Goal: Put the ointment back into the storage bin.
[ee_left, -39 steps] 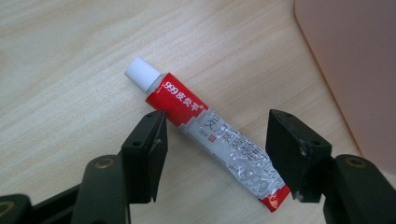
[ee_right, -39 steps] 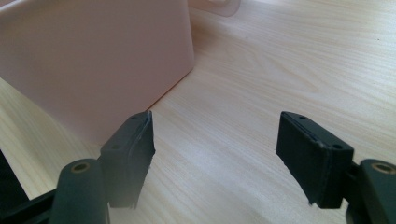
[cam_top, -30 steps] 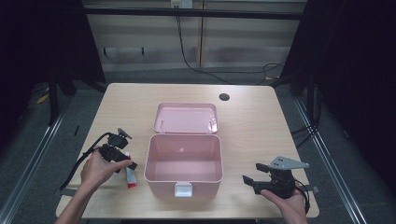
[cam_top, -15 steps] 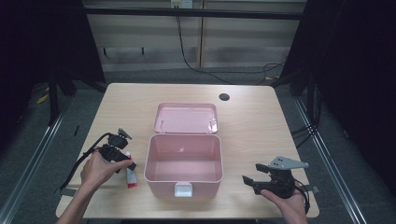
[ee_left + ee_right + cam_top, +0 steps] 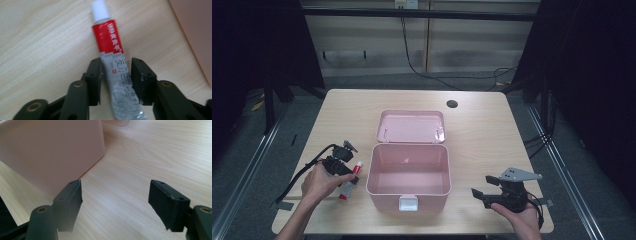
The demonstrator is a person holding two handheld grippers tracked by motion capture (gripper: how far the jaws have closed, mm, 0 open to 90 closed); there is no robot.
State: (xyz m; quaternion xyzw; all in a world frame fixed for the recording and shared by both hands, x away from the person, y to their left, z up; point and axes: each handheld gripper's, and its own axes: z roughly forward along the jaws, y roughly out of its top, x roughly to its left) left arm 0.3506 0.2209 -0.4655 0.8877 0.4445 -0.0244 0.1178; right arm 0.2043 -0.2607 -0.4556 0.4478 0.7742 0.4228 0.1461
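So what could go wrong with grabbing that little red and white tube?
The left hand-held gripper has just been closing around the tube, and one pad still seems not to touch. It grips the flat tail end, so the tube could slip or droop when lifted. Squeezing hard might push paste toward the white cap. The pink box stands close beside it, so the tube could bump its wall.

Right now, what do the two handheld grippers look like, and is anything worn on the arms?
Both are black, with two flat-padded jaws and brass-coloured pivot rivets. The left gripper trails a black cable; the right gripper carries a grey three-cornered plate. The forearms show no sleeves.
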